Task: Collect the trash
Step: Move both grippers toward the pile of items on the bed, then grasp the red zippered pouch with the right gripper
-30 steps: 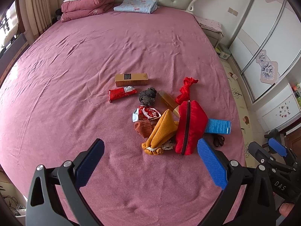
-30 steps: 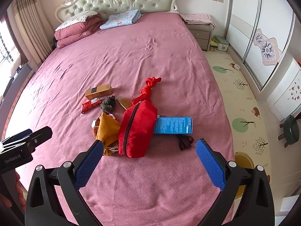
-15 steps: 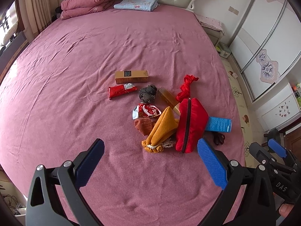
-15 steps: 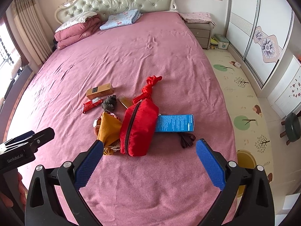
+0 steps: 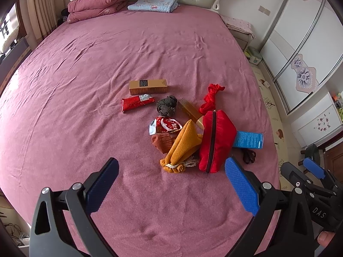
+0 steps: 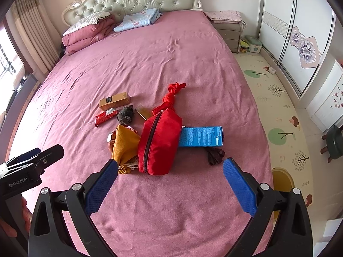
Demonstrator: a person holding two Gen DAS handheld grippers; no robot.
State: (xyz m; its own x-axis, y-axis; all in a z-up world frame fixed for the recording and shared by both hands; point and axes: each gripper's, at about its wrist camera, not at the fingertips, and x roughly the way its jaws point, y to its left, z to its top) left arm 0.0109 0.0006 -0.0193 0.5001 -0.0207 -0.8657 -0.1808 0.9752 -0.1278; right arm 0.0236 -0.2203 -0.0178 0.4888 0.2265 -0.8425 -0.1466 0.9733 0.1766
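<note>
**Both claws hang spread above the bed, nothing picked up**

Over the last second the pile has slid a little lower and nearer in the left wrist view, and barely shifted in the right one; nothing on the bed itself has been disturbed. The left claw [image 5: 171,176] is spread wide and empty above bare pink bedspread [image 5: 85,75], short of the pile. The right claw [image 6: 170,176] is equally wide and empty, its left pad just in front of the yellow cloth [image 6: 124,147].

The clutter sits together near the middle of the bed. A red zip pouch [image 5: 215,141] lies with its zip facing up, and a knotted red rag [image 5: 211,97] lies at its far end. A blue box [image 5: 248,140] pokes out from under the pouch's right side, with a dark strap [image 5: 248,156] just beside it. Left of the pouch, the yellow cloth leans over a brown cloth [image 5: 161,142] and a red-and-white wrapper [image 5: 167,125]. Farther off are a grey sock [image 5: 167,106], a red snack packet [image 5: 137,103], a tan box [image 5: 148,86] and a second gold box [image 5: 190,112] partly under the pouch
</note>
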